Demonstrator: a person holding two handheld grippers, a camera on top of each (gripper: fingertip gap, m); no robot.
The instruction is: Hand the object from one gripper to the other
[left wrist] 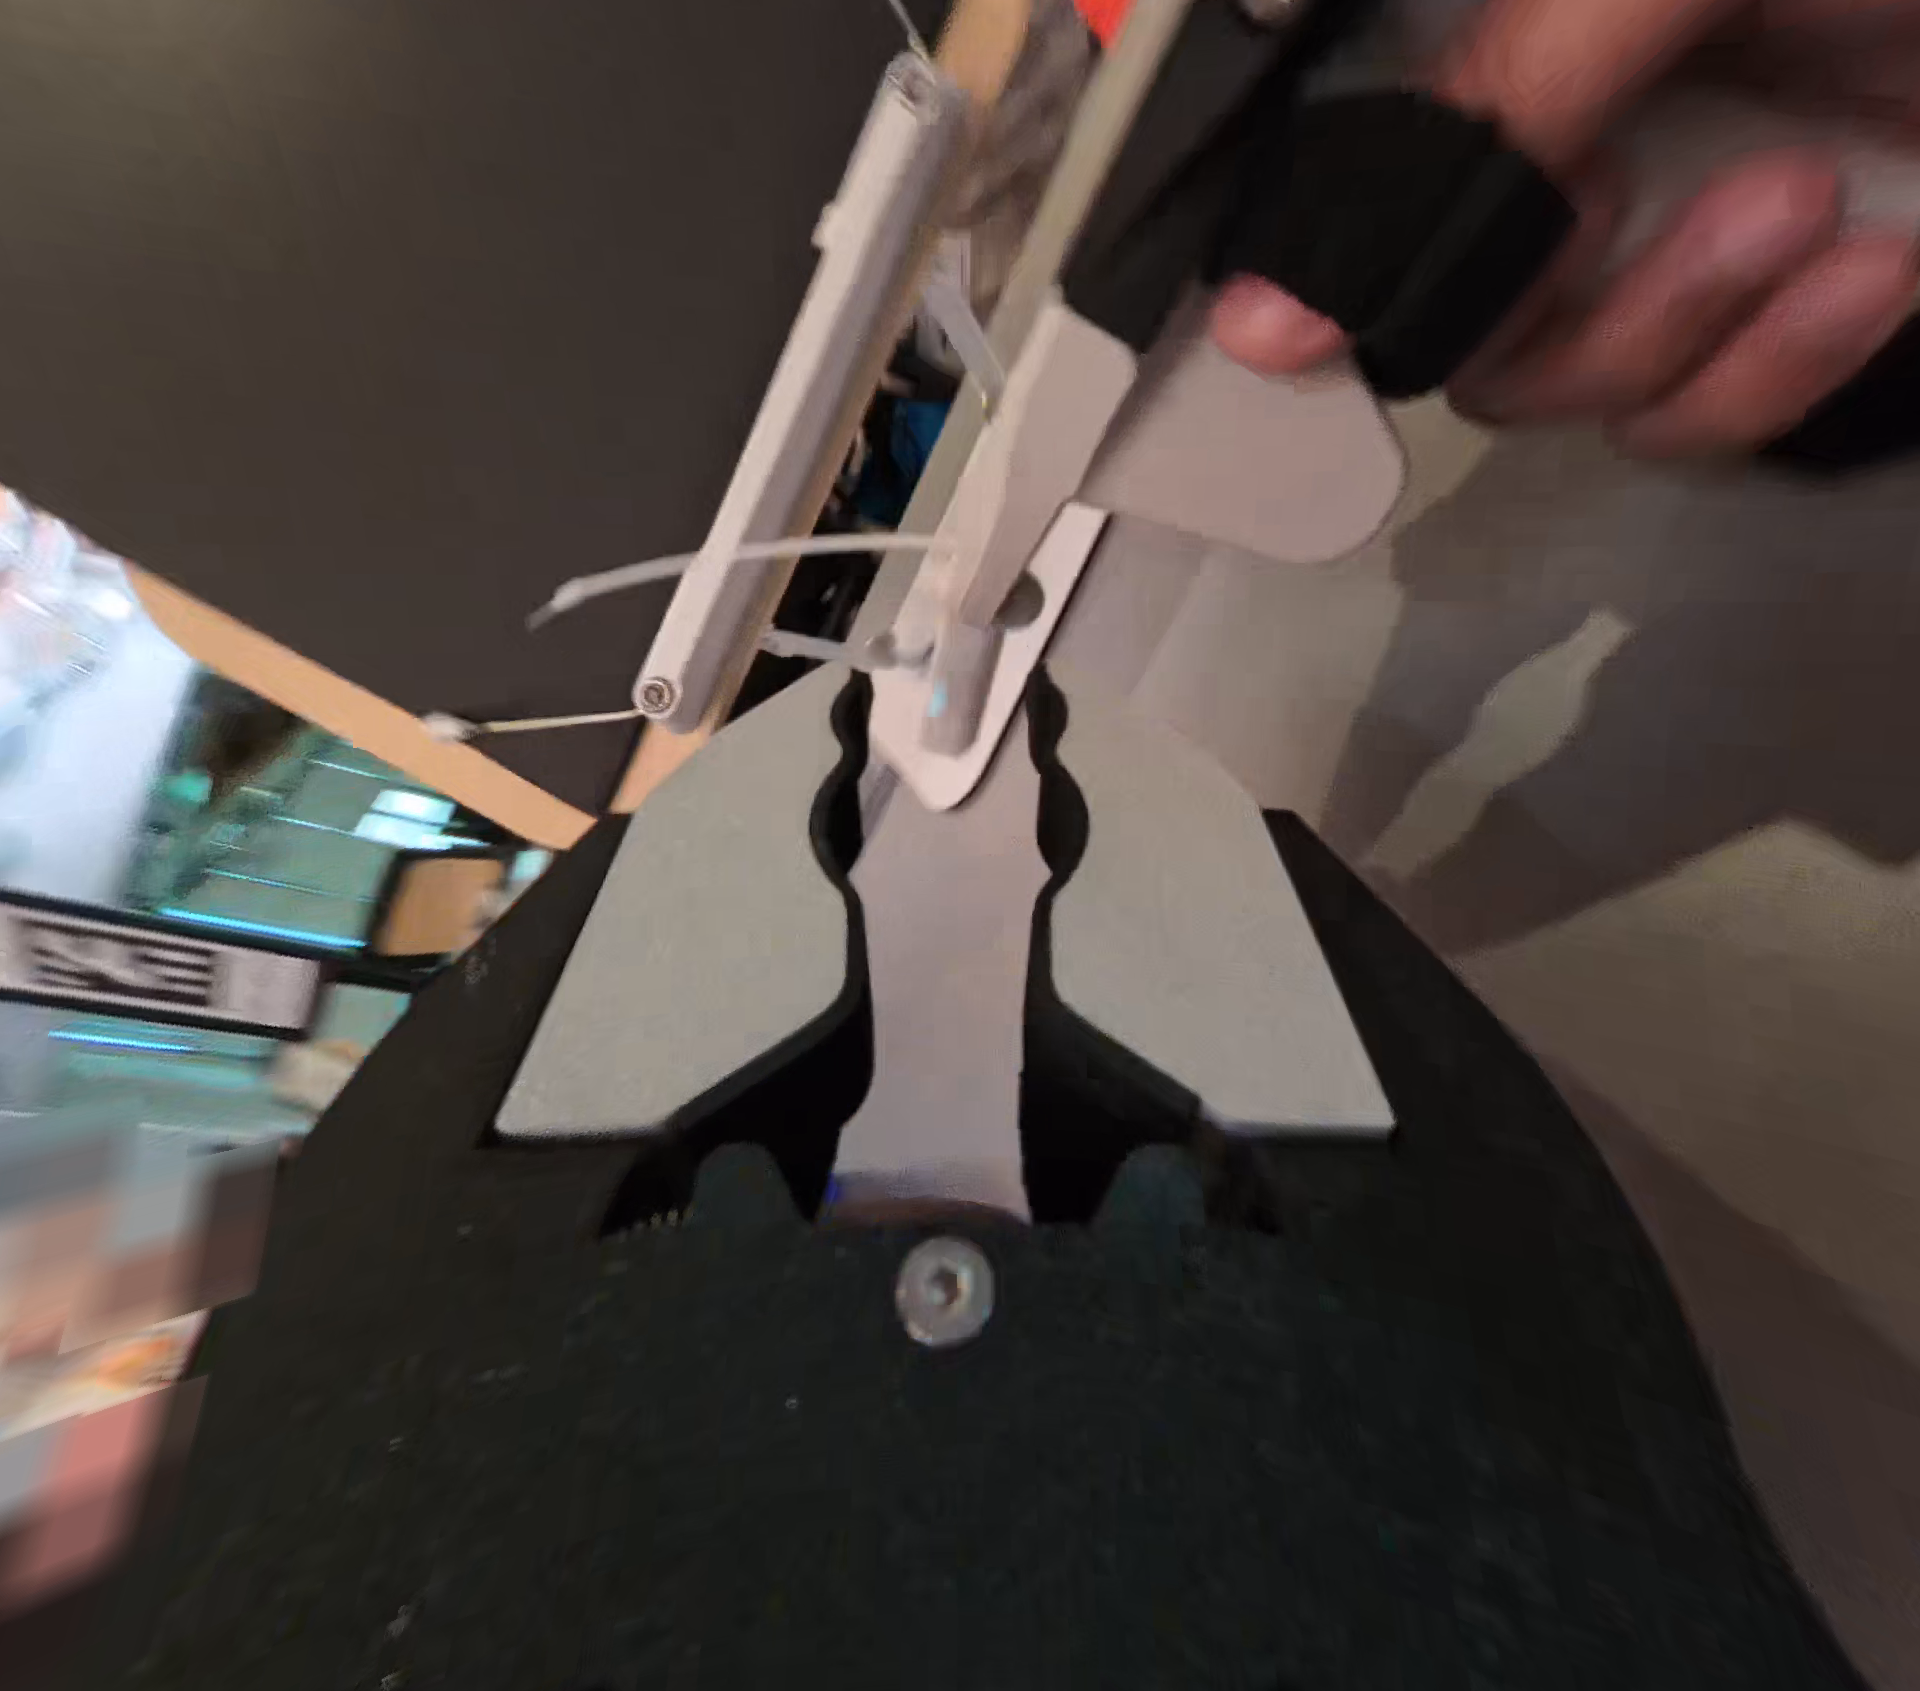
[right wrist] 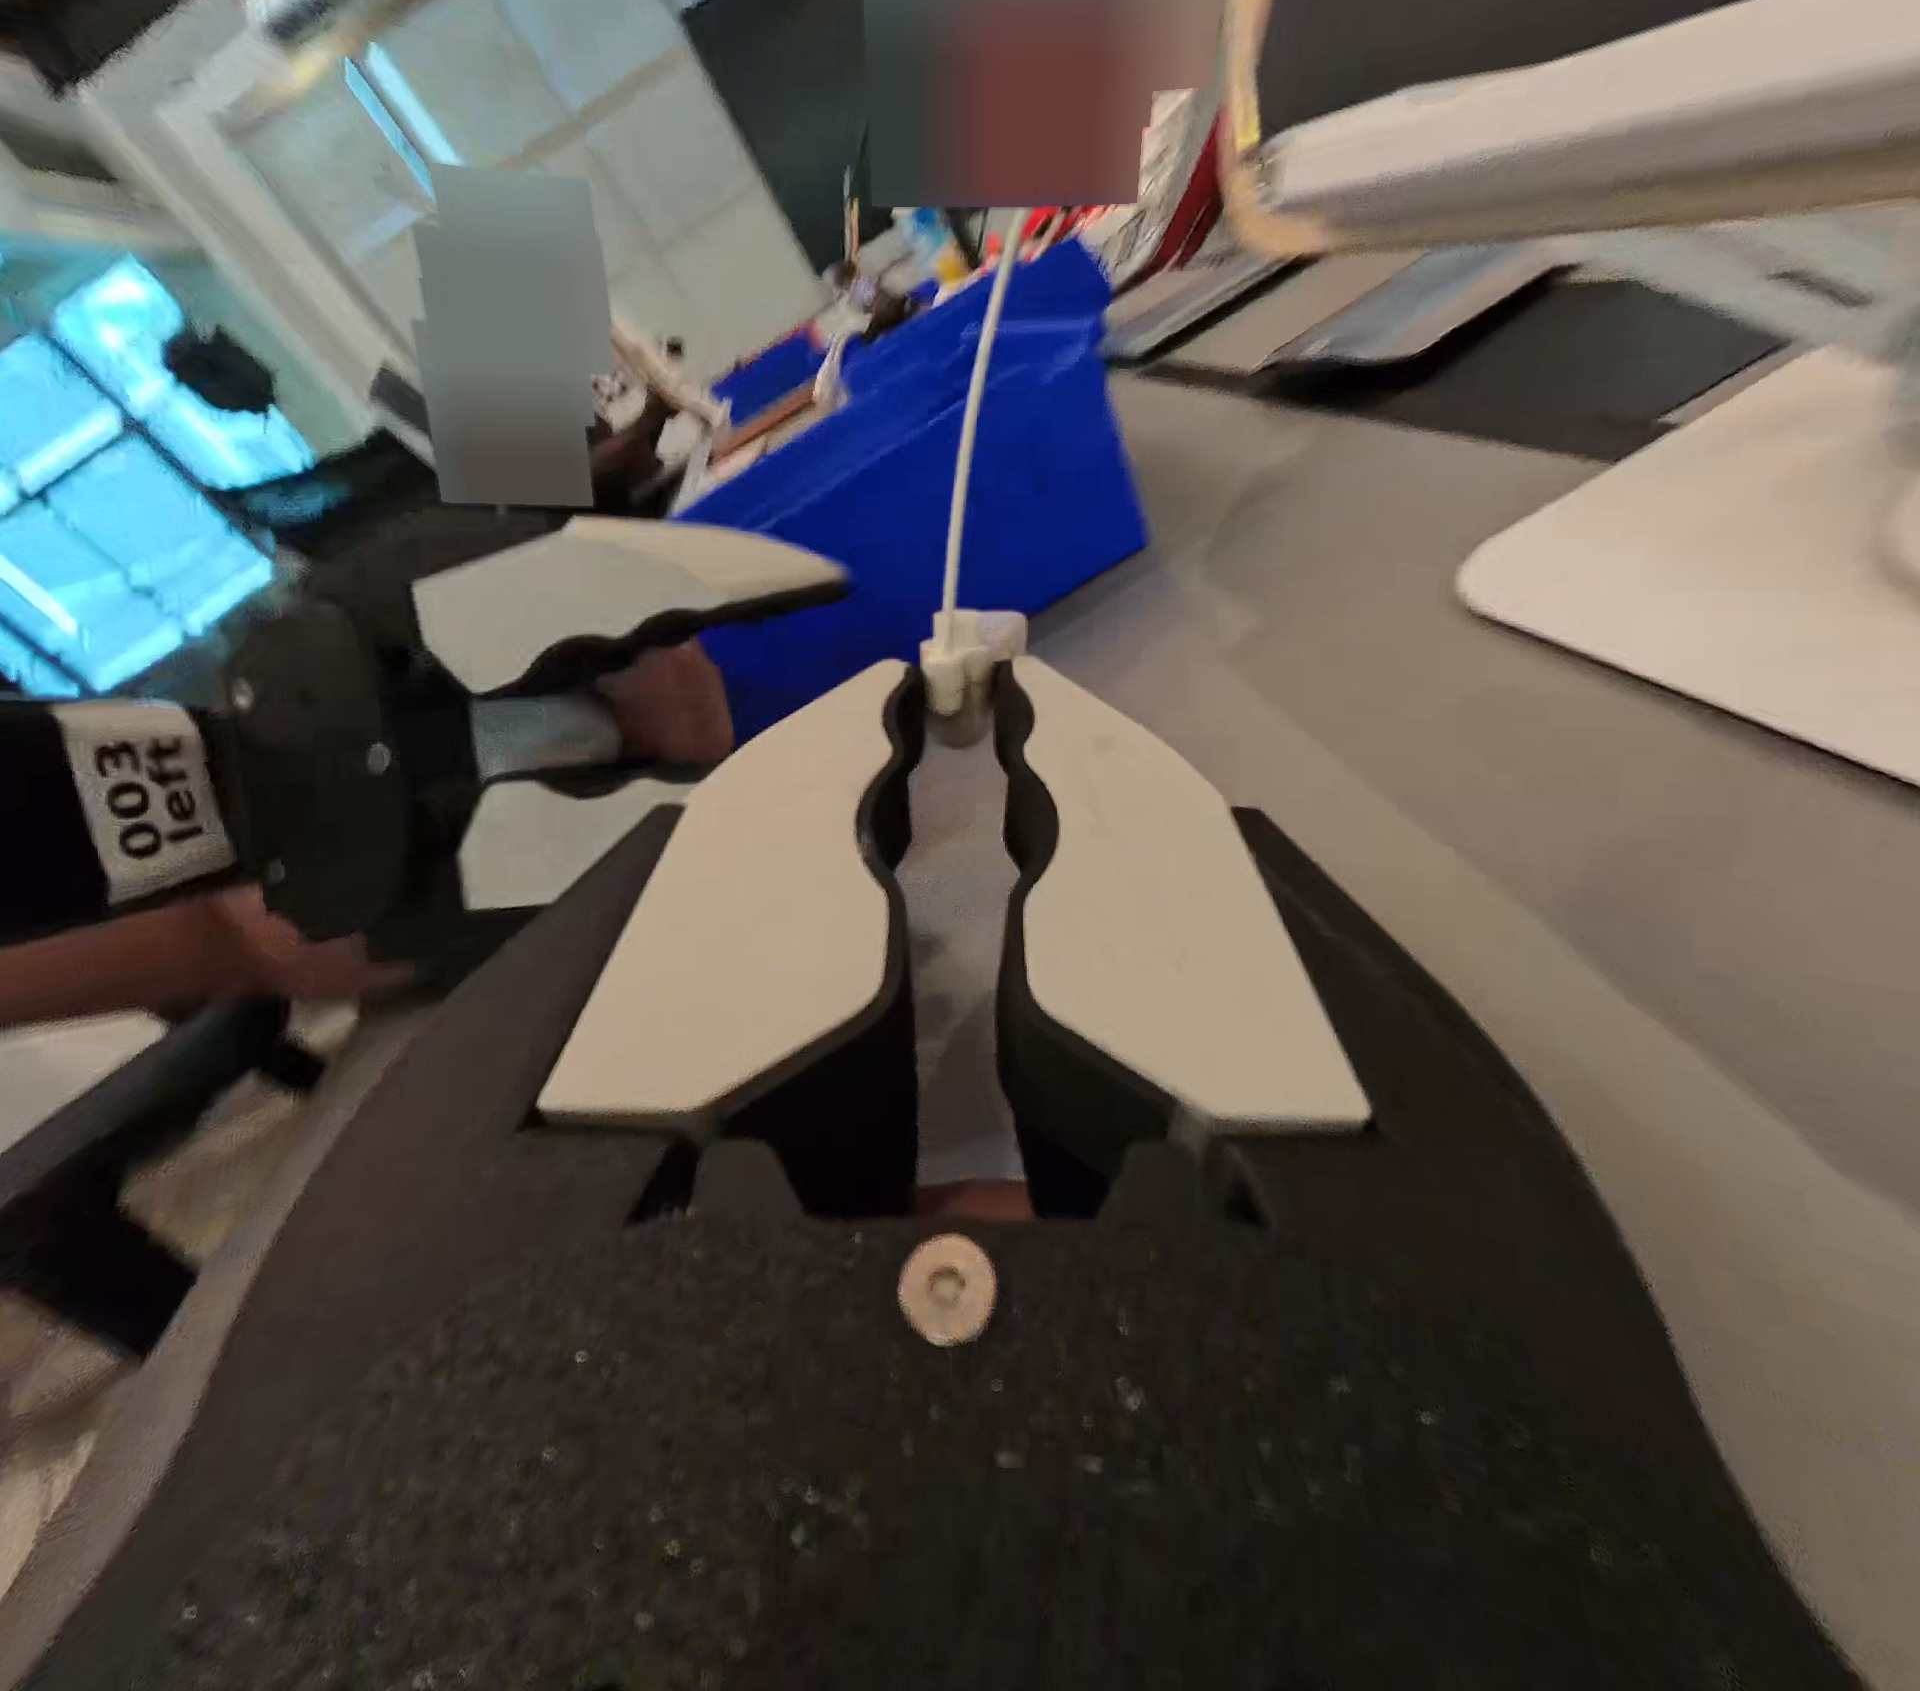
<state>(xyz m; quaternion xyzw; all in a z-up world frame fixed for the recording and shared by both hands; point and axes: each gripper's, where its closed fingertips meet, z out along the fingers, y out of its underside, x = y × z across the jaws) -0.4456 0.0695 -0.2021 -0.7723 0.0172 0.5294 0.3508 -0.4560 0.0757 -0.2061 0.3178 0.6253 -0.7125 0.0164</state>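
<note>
The object is a small grey cylindrical plug (right wrist: 956,722) with a white clip and a thin white cable (right wrist: 971,446) running up from it. My right gripper (right wrist: 961,685) is shut on the plug at its fingertips. In the left wrist view the right gripper (left wrist: 966,654) comes in from the upper right, held by a hand (left wrist: 1714,187), with the plug (left wrist: 951,696) in its tips. My left gripper (left wrist: 945,706) is open, its tips on either side of the plug in that view. It also shows at the left of the right wrist view (right wrist: 727,685), open, close beside the plug.
A grey table (right wrist: 1351,810) lies below. A blue box (right wrist: 935,446) stands behind the plug. A white monitor base (right wrist: 1714,581) sits at the right. A dark panel with a tan edge (left wrist: 416,187) and a white bar (left wrist: 810,394) stand close at the left.
</note>
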